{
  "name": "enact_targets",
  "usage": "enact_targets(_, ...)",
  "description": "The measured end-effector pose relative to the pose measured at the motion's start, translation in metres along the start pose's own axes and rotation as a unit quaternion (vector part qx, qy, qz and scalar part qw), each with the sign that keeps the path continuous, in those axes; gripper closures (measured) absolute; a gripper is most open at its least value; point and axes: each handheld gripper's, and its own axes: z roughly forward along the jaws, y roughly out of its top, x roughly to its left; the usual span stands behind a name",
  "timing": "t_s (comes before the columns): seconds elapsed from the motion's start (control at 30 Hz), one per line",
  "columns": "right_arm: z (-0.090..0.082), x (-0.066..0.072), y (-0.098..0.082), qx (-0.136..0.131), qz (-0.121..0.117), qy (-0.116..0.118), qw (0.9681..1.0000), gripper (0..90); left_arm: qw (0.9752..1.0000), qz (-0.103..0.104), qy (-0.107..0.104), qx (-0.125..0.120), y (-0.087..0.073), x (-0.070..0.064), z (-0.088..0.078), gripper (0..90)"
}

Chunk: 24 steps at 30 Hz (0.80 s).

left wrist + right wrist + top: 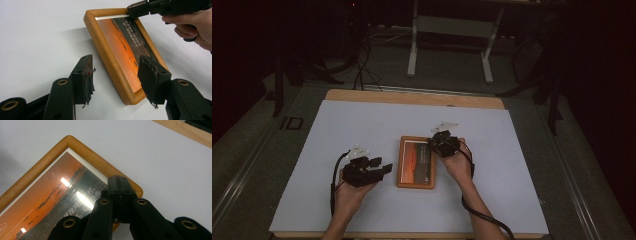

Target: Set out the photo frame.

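Left gripper (384, 169) gapes beside a wooden picture frame (416, 162); right gripper (432, 145) closed at the frame's top right corner.

Nearest the high camera: two forearms come in from 6 o'clock over the white table sheet (362, 125). Left gripper at 9 o'clock of the frame, just beside its left edge, jaws about half apart, nothing between them; in the left gripper view the frame (117, 60) lies past the worn pads (86, 75), its lower corner near the gap, not pinched. Right gripper (120, 183) at 1 o'clock of the frame, jaws pressed fully together, tips over the frame's corner (100, 165); can't tell if they touch it. Frame lies flat mid-table, orange sunset print with text facing up. Wooden table edge (412, 96) at 12 o'clock.
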Motion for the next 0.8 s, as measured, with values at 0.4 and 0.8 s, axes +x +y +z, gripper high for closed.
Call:
enact_targets(0.4,0.000,-0.005,-0.003,0.000,0.009,-0.001,1.0000,90.0,0.9999,-0.005,-0.013,-0.006,0.000,-0.001,0.000,47.8)
enact_targets(0.8,0.002,-0.015,-0.013,0.008,0.023,-0.007,0.9997,90.0,0.9995,-0.017,-0.027,0.003,0.000,-0.002,0.004,46.9)
